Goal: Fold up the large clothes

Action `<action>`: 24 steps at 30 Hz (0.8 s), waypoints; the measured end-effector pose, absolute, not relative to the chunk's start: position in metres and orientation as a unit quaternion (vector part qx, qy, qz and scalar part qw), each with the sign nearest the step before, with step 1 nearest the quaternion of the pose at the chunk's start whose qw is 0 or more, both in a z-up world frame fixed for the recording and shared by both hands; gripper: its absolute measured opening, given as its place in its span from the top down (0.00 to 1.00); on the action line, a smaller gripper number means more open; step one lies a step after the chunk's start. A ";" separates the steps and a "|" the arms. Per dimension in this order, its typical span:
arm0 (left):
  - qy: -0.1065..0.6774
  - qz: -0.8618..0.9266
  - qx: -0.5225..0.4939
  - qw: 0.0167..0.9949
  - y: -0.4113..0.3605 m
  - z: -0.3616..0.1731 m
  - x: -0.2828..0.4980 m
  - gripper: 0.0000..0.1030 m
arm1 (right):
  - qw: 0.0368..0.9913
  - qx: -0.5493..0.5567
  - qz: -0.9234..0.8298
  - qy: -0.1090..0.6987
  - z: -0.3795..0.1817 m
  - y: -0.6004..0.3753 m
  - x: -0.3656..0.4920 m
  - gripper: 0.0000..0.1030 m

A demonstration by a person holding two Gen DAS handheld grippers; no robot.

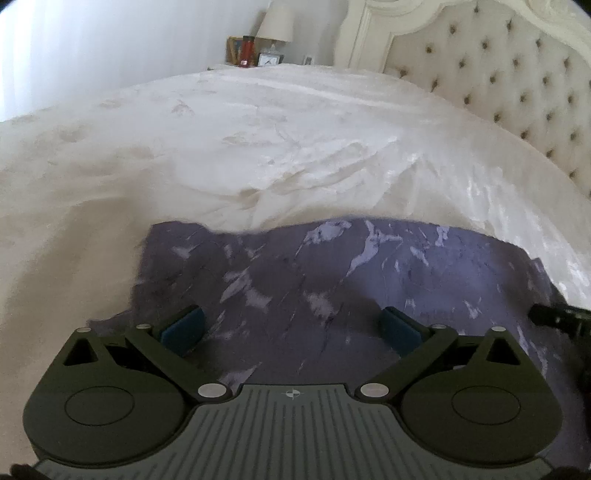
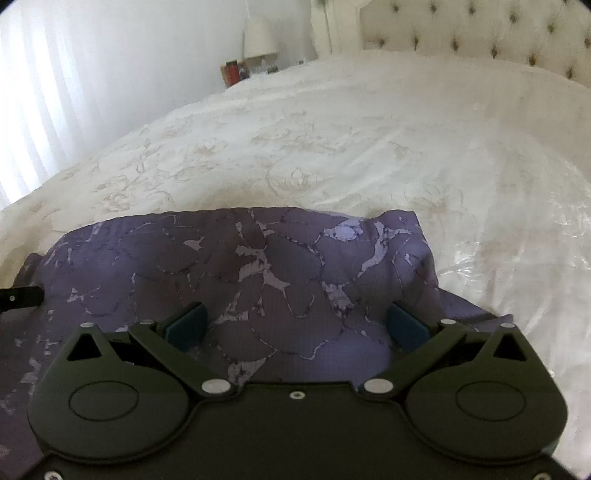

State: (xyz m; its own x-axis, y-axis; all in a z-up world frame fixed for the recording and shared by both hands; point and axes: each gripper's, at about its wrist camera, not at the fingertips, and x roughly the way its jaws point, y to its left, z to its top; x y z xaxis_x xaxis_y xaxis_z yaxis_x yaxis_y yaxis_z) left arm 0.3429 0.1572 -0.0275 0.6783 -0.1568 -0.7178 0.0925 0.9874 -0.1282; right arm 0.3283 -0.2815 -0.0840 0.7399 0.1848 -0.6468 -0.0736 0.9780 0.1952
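Note:
A purple garment with a pale marbled pattern [image 1: 332,280] lies spread on the white bed cover, folded to a straight far edge. It also shows in the right wrist view [image 2: 280,273]. My left gripper [image 1: 291,325] hovers over its near part, jaws wide open and empty. My right gripper [image 2: 295,325] hovers over the garment's right part, jaws wide open and empty. The right gripper's tip shows at the right edge of the left wrist view [image 1: 554,317]. The left gripper's tip shows at the left edge of the right wrist view [image 2: 20,295].
The white embroidered bed cover [image 1: 258,147] stretches beyond the garment. A tufted cream headboard [image 1: 498,66] stands at the far right. A nightstand with a lamp [image 1: 275,22], a clock and a red bottle is at the back. White curtains [image 2: 55,74] hang on the left.

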 end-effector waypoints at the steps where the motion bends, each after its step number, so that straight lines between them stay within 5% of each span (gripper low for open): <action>1: 0.395 -0.070 -0.043 0.915 0.161 -0.022 0.335 0.00 | 0.927 0.082 0.072 0.358 -0.081 -0.284 0.326 0.01; 15: 0.409 -0.111 -0.108 0.899 0.215 -0.002 0.188 0.00 | 0.915 0.196 0.077 0.343 -0.063 -0.352 0.166 0.00; 24: 0.431 -0.101 -0.141 0.886 0.217 -0.024 0.182 0.00 | 0.879 0.290 0.092 0.366 -0.092 -0.364 0.139 0.00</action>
